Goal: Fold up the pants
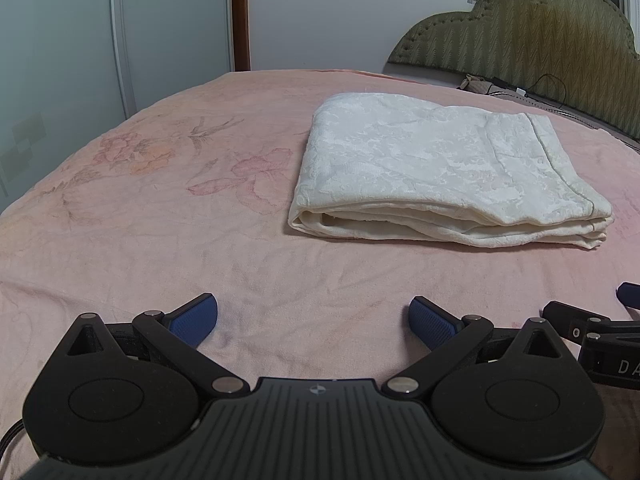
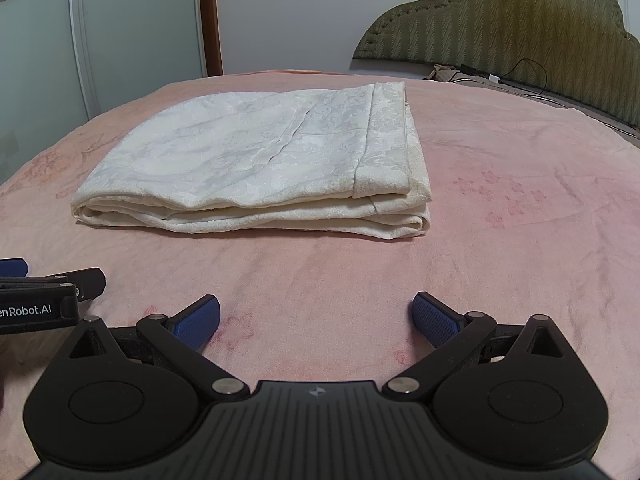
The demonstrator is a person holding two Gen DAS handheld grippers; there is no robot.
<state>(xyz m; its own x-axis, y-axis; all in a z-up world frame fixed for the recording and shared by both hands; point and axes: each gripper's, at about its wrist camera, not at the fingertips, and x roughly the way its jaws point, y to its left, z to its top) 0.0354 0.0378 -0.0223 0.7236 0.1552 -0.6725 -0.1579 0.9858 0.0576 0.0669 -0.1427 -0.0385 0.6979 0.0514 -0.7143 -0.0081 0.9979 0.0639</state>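
Observation:
The cream-white patterned pants [image 1: 436, 168] lie folded in a flat rectangular stack on the pink bed cover; they also show in the right wrist view [image 2: 256, 160]. My left gripper [image 1: 313, 320] is open and empty, low over the cover, a short way in front of the stack and apart from it. My right gripper [image 2: 316, 320] is open and empty too, in front of the stack's near edge. Each gripper shows at the edge of the other's view, the right one [image 1: 600, 332] and the left one [image 2: 44, 292].
The pink floral bed cover [image 1: 160, 220] spreads all round the stack. An olive padded headboard [image 1: 528, 40] stands at the back right, with a black cable [image 1: 552, 84] and small items at its foot. A wardrobe [image 1: 80, 40] stands to the left.

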